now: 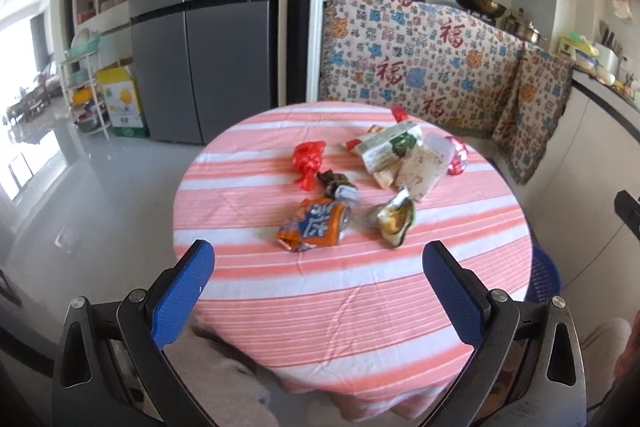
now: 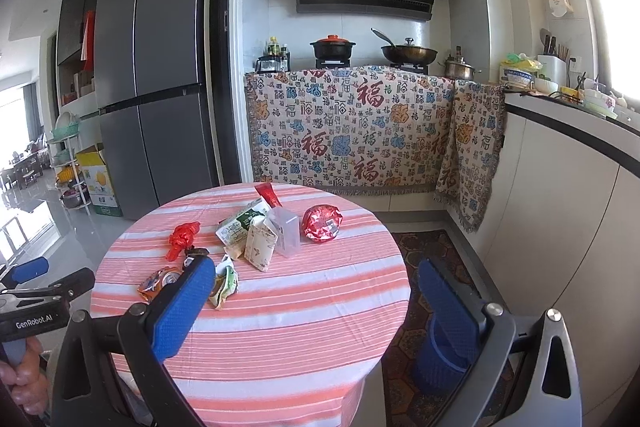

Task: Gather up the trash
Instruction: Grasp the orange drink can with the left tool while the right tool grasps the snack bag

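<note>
While both grippers (image 1: pixel 319 261) (image 2: pixel 316 281) gaped empty, crumpled wrappers (image 1: pixel 394 219), a squashed orange can (image 1: pixel 314 225) littered the striped table (image 1: pixel 360 287).

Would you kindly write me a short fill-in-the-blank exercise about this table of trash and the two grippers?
1. Both the left gripper and the right gripper are ____, holding nothing.
2. The tablecloth has pink and ____ stripes.
3. The crushed orange can lies nearest the ____ gripper.
4. The blue basket stands on the ____ beside the table.

Missing words: open; white; left; floor
</note>
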Demonstrator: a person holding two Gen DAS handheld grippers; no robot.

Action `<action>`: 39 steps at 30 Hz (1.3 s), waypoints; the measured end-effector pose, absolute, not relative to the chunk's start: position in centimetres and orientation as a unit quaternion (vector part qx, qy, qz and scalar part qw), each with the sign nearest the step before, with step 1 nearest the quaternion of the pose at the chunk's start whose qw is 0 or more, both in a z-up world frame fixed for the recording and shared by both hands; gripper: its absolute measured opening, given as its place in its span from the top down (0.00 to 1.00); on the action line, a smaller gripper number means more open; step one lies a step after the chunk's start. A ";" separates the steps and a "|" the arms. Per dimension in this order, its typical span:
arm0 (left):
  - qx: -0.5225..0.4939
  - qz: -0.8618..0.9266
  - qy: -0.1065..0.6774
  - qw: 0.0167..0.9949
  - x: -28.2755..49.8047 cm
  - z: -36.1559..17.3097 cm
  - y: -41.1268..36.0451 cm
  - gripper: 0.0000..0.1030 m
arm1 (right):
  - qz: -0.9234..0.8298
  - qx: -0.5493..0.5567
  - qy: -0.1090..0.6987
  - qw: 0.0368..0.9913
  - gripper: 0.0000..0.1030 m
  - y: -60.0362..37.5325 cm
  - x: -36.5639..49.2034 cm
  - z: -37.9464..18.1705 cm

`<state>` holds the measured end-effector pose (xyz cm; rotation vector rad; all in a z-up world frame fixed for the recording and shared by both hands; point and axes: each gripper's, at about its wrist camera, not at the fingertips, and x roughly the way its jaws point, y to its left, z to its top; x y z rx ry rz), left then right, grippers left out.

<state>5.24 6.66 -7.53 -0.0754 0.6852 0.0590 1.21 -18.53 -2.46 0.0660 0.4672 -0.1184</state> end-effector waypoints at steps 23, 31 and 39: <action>-0.019 -0.049 0.422 0.905 14.3 -17.0 9.3 0.00 | 0.170 0.061 0.399 0.899 0.00 -10.4 19.0 -17.8; -0.015 -0.054 0.430 0.901 14.9 -17.6 8.1 0.01 | 0.183 0.032 0.426 0.885 0.14 -8.7 23.2 -19.8; 0.006 -0.054 0.427 0.902 15.5 -17.1 6.7 0.01 | 0.186 0.015 0.439 0.879 0.59 -9.6 22.7 -19.6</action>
